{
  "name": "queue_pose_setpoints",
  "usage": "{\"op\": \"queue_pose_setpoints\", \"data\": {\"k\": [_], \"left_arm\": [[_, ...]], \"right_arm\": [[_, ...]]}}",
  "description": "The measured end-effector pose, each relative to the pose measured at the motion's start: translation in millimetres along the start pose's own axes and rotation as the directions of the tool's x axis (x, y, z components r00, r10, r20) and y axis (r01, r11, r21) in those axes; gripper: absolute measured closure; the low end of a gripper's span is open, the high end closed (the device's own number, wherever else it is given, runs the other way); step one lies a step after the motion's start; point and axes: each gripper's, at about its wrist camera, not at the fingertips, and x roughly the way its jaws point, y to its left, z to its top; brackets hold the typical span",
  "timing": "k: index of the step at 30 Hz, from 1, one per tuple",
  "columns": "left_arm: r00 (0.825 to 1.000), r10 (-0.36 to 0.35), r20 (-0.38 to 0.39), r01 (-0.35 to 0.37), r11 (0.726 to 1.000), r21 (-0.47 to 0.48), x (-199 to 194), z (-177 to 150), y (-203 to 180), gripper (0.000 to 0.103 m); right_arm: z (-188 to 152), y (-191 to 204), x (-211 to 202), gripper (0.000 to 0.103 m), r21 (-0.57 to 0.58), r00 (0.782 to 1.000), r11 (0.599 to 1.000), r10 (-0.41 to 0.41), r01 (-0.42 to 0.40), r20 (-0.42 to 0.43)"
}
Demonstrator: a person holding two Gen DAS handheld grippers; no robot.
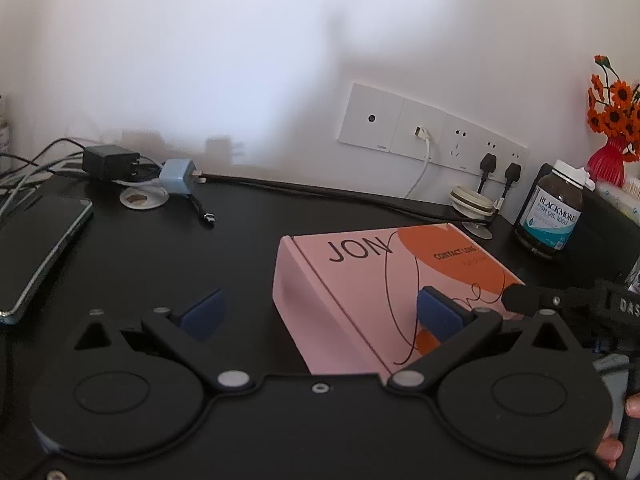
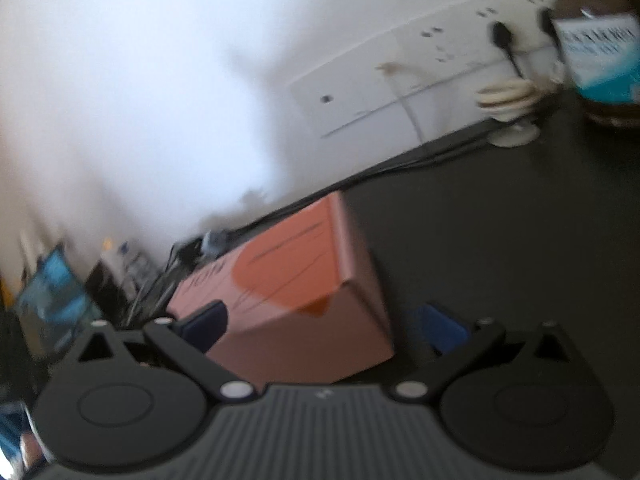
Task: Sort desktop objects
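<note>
Both claws gape wide, gripping nothing; only the left view shows the phone (image 1: 38, 240) beside the pink box (image 1: 384, 280).

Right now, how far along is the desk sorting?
Nothing looks sorted yet. In hand: both grippers sit at the pink box, jaws open; the right gripper straddles its corner without closing, and the left gripper has one finger over the lid. Left: the phone, the blue charger with its cables, and the fish oil bottle lie scattered on the black desk.
</note>
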Motion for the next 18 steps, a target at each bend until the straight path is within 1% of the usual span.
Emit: {"op": "queue_pose_setpoints", "data": {"k": [2, 7, 9, 12, 15, 18], "left_arm": [[1.0, -0.006, -0.006, 0.006, 1.0, -0.01, 2, 1, 1, 0.0], [1.0, -0.022, -0.013, 0.022, 0.999, -0.029, 5, 2, 4, 0.0], [0.999, -0.029, -0.016, 0.029, 0.999, -0.037, 7, 2, 5, 0.0], [0.999, -0.038, -0.025, 0.037, 0.998, -0.052, 8, 2, 6, 0.0], [0.999, -0.031, -0.023, 0.03, 0.998, -0.047, 7, 2, 5, 0.0], [1.0, -0.024, -0.016, 0.023, 0.999, -0.033, 6, 1, 3, 0.0]], "right_arm": [[3, -8, 2, 0.001, 0.052, 1.0, 0.999, -0.005, 0.005, 0.001], [9, -8, 8, 0.001, 0.086, 1.0, 0.996, -0.02, 0.019, 0.012], [11, -4, 14, 0.001, 0.071, 1.0, 0.997, -0.019, 0.018, 0.006], [7, 6, 23, 0.001, 0.012, 1.0, 1.0, -0.022, 0.022, -0.01], [5, 19, 26, 0.001, -0.058, 0.998, 0.998, 0.013, -0.016, -0.055], [2, 29, 23, 0.001, -0.113, 0.999, 0.993, -0.016, 0.012, -0.038]]}}
